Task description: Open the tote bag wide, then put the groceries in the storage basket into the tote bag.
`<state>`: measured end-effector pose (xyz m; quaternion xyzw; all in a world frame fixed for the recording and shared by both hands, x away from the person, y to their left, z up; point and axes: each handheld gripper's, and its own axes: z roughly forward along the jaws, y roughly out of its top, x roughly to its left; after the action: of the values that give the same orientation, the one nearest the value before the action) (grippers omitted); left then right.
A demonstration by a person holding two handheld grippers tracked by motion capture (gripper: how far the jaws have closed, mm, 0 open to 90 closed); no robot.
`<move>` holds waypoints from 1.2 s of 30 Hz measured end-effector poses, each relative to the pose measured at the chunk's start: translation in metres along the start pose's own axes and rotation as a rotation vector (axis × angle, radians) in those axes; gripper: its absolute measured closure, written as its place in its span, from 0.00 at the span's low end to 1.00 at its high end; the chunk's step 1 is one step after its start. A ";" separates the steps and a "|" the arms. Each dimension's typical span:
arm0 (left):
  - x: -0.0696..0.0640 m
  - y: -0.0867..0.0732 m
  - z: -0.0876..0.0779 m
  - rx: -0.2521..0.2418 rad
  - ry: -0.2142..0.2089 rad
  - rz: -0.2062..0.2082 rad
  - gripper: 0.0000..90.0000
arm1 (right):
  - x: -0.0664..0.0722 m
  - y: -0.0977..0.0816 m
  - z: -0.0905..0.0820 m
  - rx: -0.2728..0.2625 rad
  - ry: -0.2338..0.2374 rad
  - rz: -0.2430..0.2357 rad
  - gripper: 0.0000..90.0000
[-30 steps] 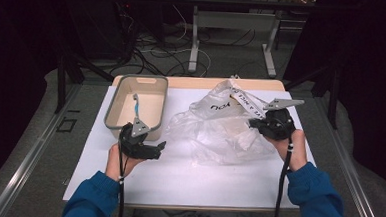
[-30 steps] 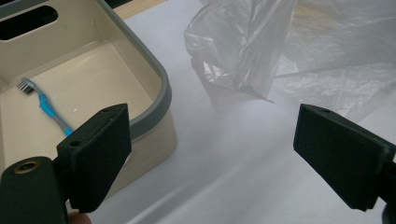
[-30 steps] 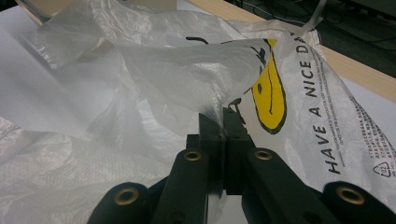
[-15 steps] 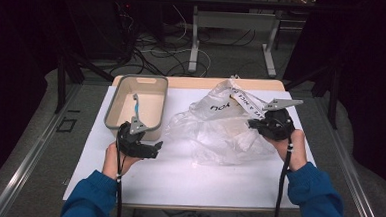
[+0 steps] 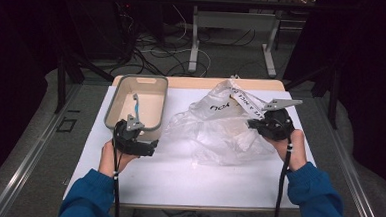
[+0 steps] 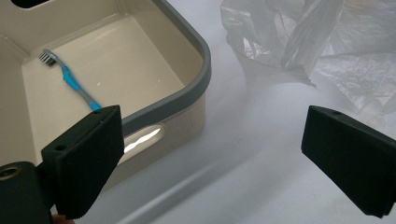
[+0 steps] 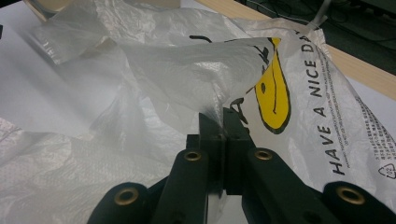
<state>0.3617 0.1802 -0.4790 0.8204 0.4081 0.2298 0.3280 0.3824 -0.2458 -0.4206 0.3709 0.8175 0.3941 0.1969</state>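
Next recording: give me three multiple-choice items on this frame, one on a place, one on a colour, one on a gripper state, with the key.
1. Where is the toothbrush?
A. in the beige bin
B. on the plastic bag
C. between the jaws

2. What colour is the toothbrush handle?
A. red
B. blue
C. green

3. What is the right hand-held gripper doing?
A. standing open
B. shut on the plastic bag
C. holding the toothbrush

Key: 1 A, it lies on the bin floor in the left gripper view; 2 B, the handle shows blue; 3 B, bag film is pinched between its closed jaws.
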 end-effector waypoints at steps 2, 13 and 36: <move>0.000 0.000 0.000 0.007 0.004 0.000 0.07 | 0.000 0.000 0.000 -0.001 0.000 -0.004 1.00; 0.014 0.005 0.003 -0.002 0.051 -0.043 0.07 | 0.000 0.001 0.000 -0.001 -0.001 -0.002 1.00; 0.070 0.039 0.027 0.053 0.177 -0.177 0.07 | 0.001 0.002 0.000 -0.006 -0.003 0.001 1.00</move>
<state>0.4383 0.2102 -0.4615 0.7662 0.5121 0.2605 0.2879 0.3825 -0.2448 -0.4192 0.3713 0.8159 0.3961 0.1988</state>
